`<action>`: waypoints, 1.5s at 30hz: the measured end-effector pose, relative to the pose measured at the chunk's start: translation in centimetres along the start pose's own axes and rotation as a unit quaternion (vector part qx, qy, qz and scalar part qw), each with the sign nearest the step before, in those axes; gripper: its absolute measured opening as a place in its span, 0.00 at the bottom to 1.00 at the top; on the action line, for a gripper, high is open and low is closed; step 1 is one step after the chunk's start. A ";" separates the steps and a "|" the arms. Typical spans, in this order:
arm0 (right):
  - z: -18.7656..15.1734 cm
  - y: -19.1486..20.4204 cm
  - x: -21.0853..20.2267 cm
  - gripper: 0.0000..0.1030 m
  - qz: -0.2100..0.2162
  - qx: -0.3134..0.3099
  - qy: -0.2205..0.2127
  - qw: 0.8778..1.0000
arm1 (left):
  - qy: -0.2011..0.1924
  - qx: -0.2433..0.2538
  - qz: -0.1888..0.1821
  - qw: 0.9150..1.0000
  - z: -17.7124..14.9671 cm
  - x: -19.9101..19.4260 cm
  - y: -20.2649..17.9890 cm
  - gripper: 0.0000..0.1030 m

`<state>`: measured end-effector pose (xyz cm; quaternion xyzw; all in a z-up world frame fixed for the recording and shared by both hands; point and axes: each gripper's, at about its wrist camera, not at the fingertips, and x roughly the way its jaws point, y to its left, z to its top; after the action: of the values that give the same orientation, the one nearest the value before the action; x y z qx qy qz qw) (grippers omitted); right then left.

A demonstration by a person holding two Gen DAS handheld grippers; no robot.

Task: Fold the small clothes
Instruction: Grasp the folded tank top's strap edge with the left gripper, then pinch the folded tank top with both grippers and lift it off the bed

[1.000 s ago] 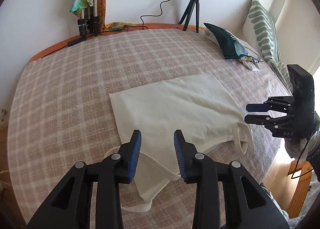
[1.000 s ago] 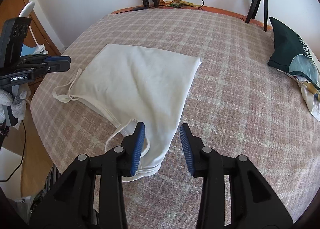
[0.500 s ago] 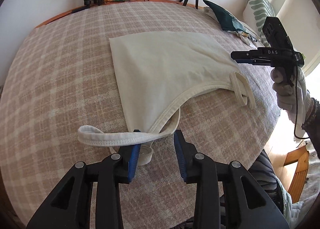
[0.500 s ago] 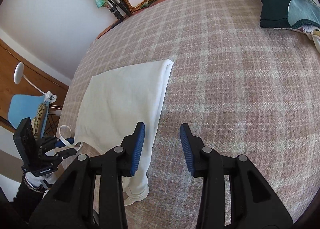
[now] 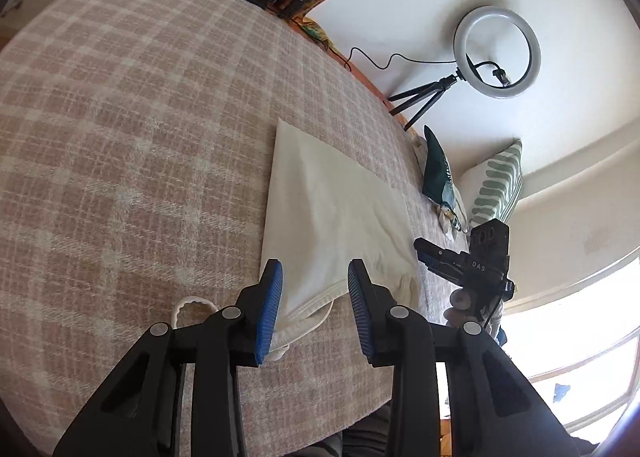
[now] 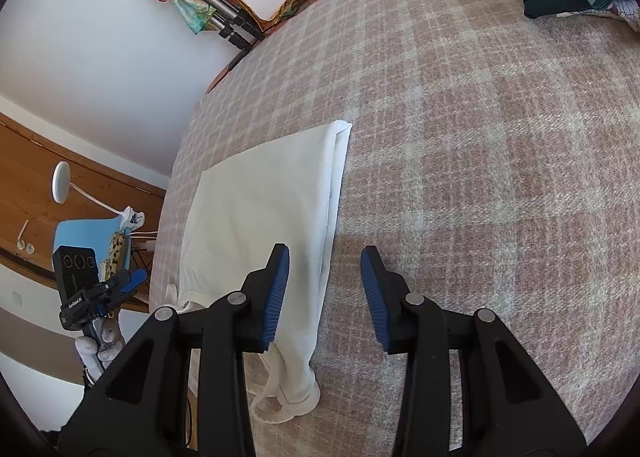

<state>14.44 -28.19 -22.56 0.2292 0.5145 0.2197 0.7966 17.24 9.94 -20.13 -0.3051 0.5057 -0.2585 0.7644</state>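
While both my grippers' fingers gape empty, the cream top (image 5: pixel 324 213) lies lengthwise away from me on the bed (image 5: pixel 120 105), straps nearest.

both wrist views look down, tilted, sharing the cream top (image 5: pixel 328 209) (image 6: pixel 264 209)

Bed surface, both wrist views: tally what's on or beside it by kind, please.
Cream garments: 1, the tank top
Cushions: 2, a dark green cushion and a green-striped pillow
Ring lights on tripod: 1, the ring light
Folded tripods against the wall: 1, the tripod bundle
Grippers: 2, left gripper and right gripper, both open
Total: 7
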 end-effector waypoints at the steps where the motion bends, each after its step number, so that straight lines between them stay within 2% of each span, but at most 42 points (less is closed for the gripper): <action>1: 0.0 0.0 0.1 0.38 0.003 0.001 0.000 1.000 | 0.012 -0.016 -0.004 1.000 0.0 0.7 0.7 0.31; 3: 0.1 0.0 0.4 0.38 0.010 0.003 0.003 1.000 | 0.031 -0.041 -0.009 0.999 -0.3 1.8 1.7 0.31; 6: 0.1 -0.1 0.6 0.38 0.018 0.011 0.004 1.000 | 0.047 -0.044 -0.005 0.998 -1.0 2.6 2.3 0.31; 10: 0.2 -0.8 0.7 0.38 0.039 0.028 0.007 0.999 | 0.044 -0.036 -0.013 0.998 -0.7 2.8 2.2 0.32; 20: 0.3 -1.5 1.9 0.38 0.089 0.061 0.000 0.994 | 0.035 -0.052 -0.064 0.996 0.0 4.4 2.5 0.32; 25: 0.7 -1.3 3.0 0.31 0.101 0.077 -0.005 0.992 | 0.032 -0.043 -0.056 0.997 0.5 5.2 1.5 0.32; 28: 1.0 -0.7 3.5 0.20 0.088 0.079 -0.007 0.993 | 0.025 -0.040 -0.047 0.998 0.7 5.5 1.1 0.29; 30: 1.2 -0.5 3.8 0.18 0.086 0.085 -0.007 0.993 | 0.023 -0.035 -0.041 0.998 0.8 5.7 0.8 0.27; 32: 1.4 0.0 3.7 0.15 0.079 0.080 -0.009 0.994 | 0.019 -0.018 -0.027 0.999 0.7 5.6 0.3 0.13; 40: 2.0 3.3 2.2 0.13 0.038 0.017 -0.026 0.999 | -0.001 0.039 -0.020 0.999 0.8 4.9 -2.6 0.10; 45: 2.4 5.5 0.9 0.13 0.012 -0.022 -0.038 0.999 | -0.011 0.052 -0.027 0.998 1.0 4.6 -4.5 0.10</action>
<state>16.37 -23.59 -19.12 0.2263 0.4758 0.2315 0.8178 19.42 3.85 -19.43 -0.2809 0.4748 -0.3021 0.7774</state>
